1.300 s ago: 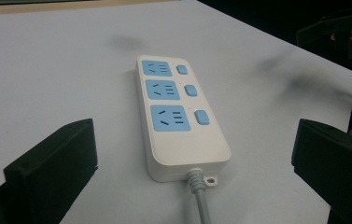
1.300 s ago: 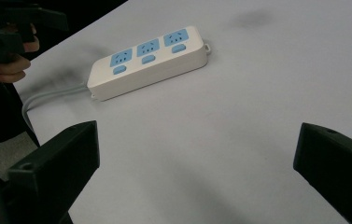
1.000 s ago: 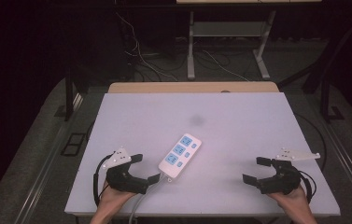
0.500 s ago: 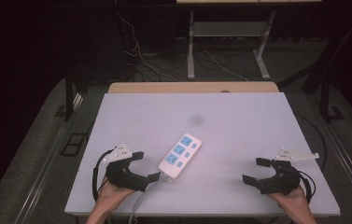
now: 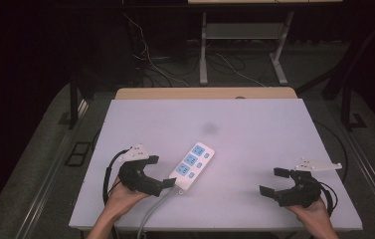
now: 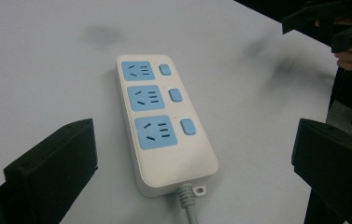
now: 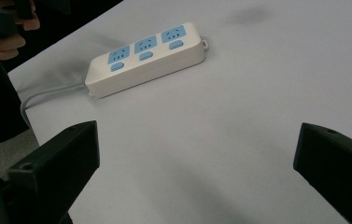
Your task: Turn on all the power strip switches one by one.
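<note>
Since the earlier frames the left tool (image 5: 159, 172) has edged a little closer to the white power strip (image 5: 192, 166), its jaws spread wide with the near jaw tip now just beside the strip's cord end, while the strip and the right tool (image 5: 274, 181) lie as before. The strip rests on the surface (image 5: 254, 144) straight ahead of the left tool and well off from the right tool, which sits spread and empty. The strip's grey cord (image 5: 147, 219) runs off the near edge, cut off from sight.

power strip's grey cord (image 6: 188, 207) chopped off at the bottom edge, dark smudge (image 5: 209, 128) on the table too blurry to make out
</note>
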`<state>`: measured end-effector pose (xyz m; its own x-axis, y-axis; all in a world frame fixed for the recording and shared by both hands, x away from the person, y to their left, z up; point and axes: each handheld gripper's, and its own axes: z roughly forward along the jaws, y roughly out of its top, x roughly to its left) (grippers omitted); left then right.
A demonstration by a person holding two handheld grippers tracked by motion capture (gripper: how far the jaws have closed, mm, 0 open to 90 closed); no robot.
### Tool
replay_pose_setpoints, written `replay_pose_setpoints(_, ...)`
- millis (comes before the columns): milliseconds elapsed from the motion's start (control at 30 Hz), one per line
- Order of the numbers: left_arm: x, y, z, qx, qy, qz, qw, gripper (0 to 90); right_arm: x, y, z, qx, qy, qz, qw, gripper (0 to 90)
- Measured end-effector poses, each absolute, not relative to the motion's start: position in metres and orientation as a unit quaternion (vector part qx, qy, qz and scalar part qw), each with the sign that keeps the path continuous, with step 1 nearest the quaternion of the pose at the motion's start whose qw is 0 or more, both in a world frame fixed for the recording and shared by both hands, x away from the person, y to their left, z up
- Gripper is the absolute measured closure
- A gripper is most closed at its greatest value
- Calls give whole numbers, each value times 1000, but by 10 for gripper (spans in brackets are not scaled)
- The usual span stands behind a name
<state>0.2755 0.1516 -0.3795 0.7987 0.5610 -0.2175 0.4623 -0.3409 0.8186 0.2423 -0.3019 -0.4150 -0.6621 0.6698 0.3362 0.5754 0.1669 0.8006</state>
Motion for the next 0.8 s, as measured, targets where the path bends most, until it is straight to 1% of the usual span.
replay_pose_setpoints(800, 305, 124, -354, 848, 281, 44, 446, 0, 242, -301, -417, 407, 762, 502, 50, 2)
